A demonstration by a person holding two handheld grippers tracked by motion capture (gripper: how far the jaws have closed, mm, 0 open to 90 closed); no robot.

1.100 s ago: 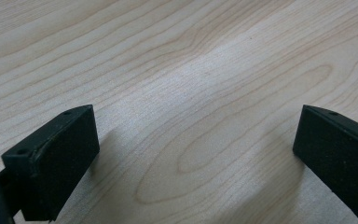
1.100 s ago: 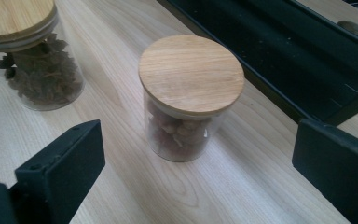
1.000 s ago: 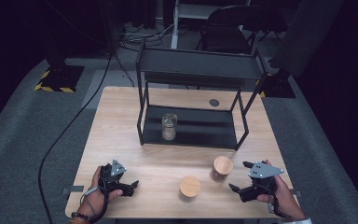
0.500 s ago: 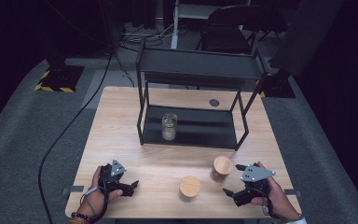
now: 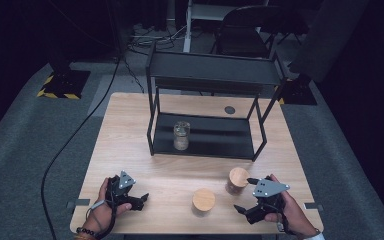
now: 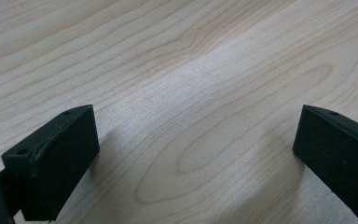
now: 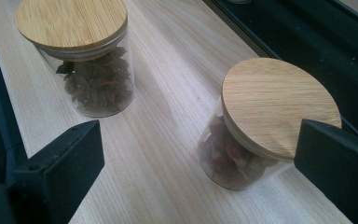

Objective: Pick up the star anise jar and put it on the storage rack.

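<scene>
Two grippers sit low over the near edge of the wooden surface [image 5: 130, 125], each in one of the person's hands. Its jaws spread wide and grasping nothing, the right gripper [image 5: 244, 196] points toward two glass jars with round wooden lids. The nearer jar [image 7: 261, 126], holding reddish-brown pieces, stands just ahead of the jaws toward the right one in the right gripper view; in the high view it is just beside the gripper. The other jar [image 7: 86, 56], filled with dark dried pieces, stands a little apart to its left, nearer the middle of the front edge. The left gripper [image 5: 141, 198] is likewise released, with bare wood between its jaws in its own view. Farther back, a black metal rack [image 5: 205, 135] stands on the surface with a clear glass jar [image 5: 181, 135] on its lower shelf.
</scene>
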